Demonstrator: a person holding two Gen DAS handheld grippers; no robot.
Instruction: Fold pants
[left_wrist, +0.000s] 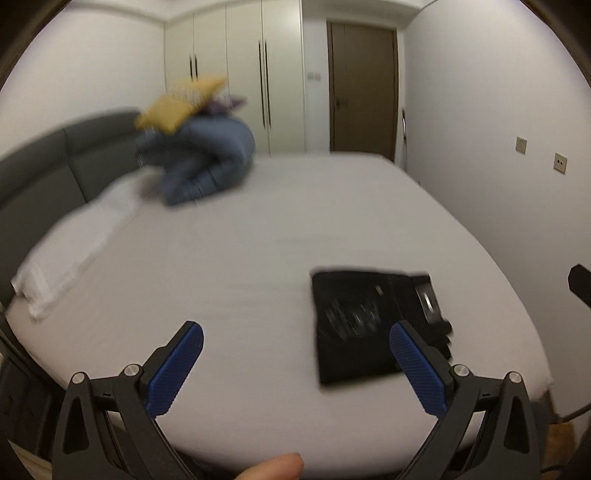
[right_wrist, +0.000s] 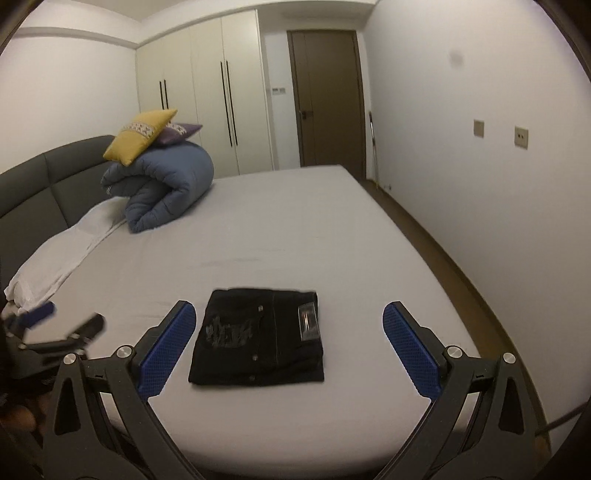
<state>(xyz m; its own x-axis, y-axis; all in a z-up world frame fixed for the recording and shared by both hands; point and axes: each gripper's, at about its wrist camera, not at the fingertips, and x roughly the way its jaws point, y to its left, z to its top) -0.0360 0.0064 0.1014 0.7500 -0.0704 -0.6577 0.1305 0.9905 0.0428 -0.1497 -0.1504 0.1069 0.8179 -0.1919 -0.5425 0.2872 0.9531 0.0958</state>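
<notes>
Right hand-held gripper (right_wrist: 288, 332) above folded pants (right_wrist: 258, 339)

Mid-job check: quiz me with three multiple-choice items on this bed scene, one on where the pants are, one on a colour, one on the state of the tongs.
1. Where do the black pants lie?
A. on the bed sheet, near its front edge
B. on top of the rolled duvet
C. on the floor by the door

2. What colour is the upper cushion on the rolled blue duvet?
A. red
B. yellow
C. green

3. How do the right tongs stand?
A. shut on the pants
B. shut on nothing
C. open, holding nothing

Answers:
1 A, the pants sit folded flat on the sheet, apart from the duvet.
2 B, a yellow cushion rests above a purple one.
3 C, the blue pads stand wide apart, to either side of the pants in the view, and are not gripping them.
</notes>
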